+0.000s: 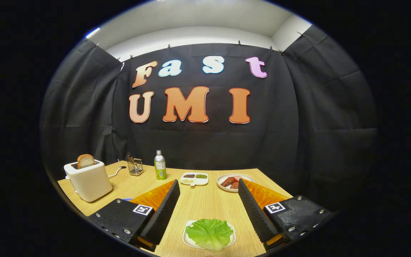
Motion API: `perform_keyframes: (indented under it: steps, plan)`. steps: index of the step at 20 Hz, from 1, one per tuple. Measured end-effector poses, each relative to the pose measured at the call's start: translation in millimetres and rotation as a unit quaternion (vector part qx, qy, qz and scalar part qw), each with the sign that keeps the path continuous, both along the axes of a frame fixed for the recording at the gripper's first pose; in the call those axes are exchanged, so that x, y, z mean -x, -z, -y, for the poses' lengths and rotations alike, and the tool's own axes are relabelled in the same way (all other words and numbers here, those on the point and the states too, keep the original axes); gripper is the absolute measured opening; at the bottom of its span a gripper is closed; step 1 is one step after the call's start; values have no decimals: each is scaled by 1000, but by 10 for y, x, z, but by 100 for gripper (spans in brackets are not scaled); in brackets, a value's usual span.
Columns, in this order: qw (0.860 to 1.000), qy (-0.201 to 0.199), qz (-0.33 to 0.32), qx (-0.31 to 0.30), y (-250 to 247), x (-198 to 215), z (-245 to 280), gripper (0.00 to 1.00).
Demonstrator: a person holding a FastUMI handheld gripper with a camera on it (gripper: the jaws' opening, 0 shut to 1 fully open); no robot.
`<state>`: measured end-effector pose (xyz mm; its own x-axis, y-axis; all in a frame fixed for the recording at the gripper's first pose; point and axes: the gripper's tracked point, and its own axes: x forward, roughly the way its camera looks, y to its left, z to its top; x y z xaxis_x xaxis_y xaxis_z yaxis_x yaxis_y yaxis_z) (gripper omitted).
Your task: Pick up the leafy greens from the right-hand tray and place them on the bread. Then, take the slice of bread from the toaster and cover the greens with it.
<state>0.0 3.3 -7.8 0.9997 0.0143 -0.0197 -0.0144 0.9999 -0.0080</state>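
1. We begin at the left, where the counter (205, 203) ends in a straight edge; a white toaster (88, 180) stands just inside that edge, near the back left corner.
2. We see a slice of bread (85, 161) standing upright in the toaster's slot, its top above the housing.
3. Right of the toaster we find a handle or utensil (117, 171) lying on the wood, then a small wire basket (135, 166) with something standing in it, then an upright bottle (160, 165) with a green label. All three sit along the back of the counter, apart from one another.
4. Further right we note a white divided dish (194, 178) with small portions in its compartments, and beside it a round plate (234, 182) with reddish pieces on it. Both lie beyond the fingertips.
5. Our tool (209, 189) is released: its two fingers (164, 210) stand wide apart and touch nothing.
6. Between the fingers we have an open strip of bare wood, running from the near plate up to the divided dish.
7. The leafy greens (209, 232) lie on a white plate (188, 240) at the near end of that strip, between the fingers and well behind their tips, touching neither.
8. Orange trays (153, 197) show behind each finger, left and right; we cannot tell what they hold.
9. On the right the counter's edge runs diagonally past the round plate, with open wood between.
10. The surface is pale wood grain. Black cloth (319, 135) walls the booth on three sides, with a white wall and ceiling above.
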Motion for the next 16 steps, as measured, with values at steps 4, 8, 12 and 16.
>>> perform_keyframes:
  steps: [4,8,12,16]
  plan:
    - [1000,-2,-5,1,30,-11,-19,98]
    - [1000,-8,-14,0,111,-31,-50,98]
    - [999,-10,-39,10,281,-75,-56,98]
    - [997,-12,-69,14,515,-104,-57,98]
